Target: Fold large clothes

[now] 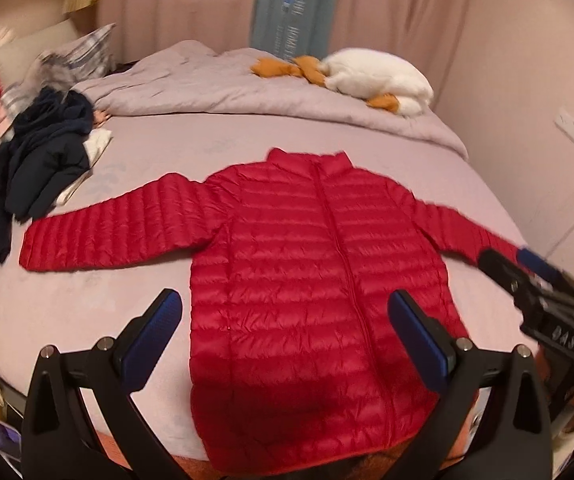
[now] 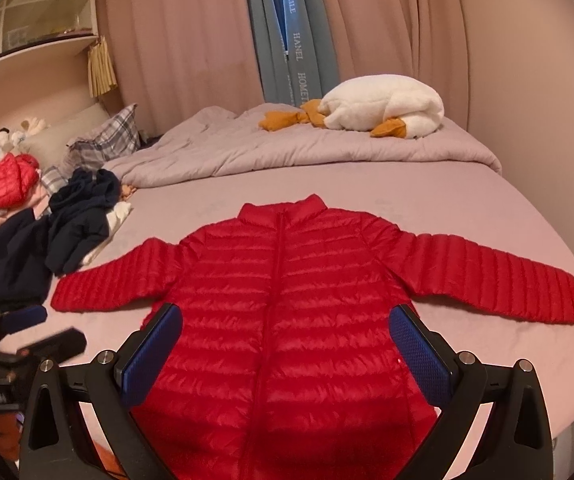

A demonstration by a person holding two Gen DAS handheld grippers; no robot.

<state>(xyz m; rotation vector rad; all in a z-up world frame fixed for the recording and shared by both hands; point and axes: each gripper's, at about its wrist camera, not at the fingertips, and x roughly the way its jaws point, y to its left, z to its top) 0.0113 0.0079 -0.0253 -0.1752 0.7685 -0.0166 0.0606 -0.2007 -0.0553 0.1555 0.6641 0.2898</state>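
A red quilted down jacket point(image 1: 307, 264) point(image 2: 287, 312) lies flat and zipped on the bed point(image 1: 167, 152), collar away from me, both sleeves spread sideways. My left gripper point(image 1: 287, 320) hovers open above the jacket's lower body, nothing between its blue pads. My right gripper point(image 2: 287, 336) is also open above the lower body, holding nothing. In the left wrist view the right gripper point(image 1: 515, 260) shows at the right, near the right sleeve's cuff. In the right wrist view the left gripper point(image 2: 43, 328) shows at the lower left, below the left sleeve's cuff.
A heap of dark navy clothes point(image 1: 39, 160) point(image 2: 63, 228) lies left of the jacket, with another red jacket point(image 2: 3, 188) behind it. A rumpled duvet point(image 2: 287, 148) and a white plush goose point(image 2: 383, 112) fill the bed's far end. A wall runs along the right side.
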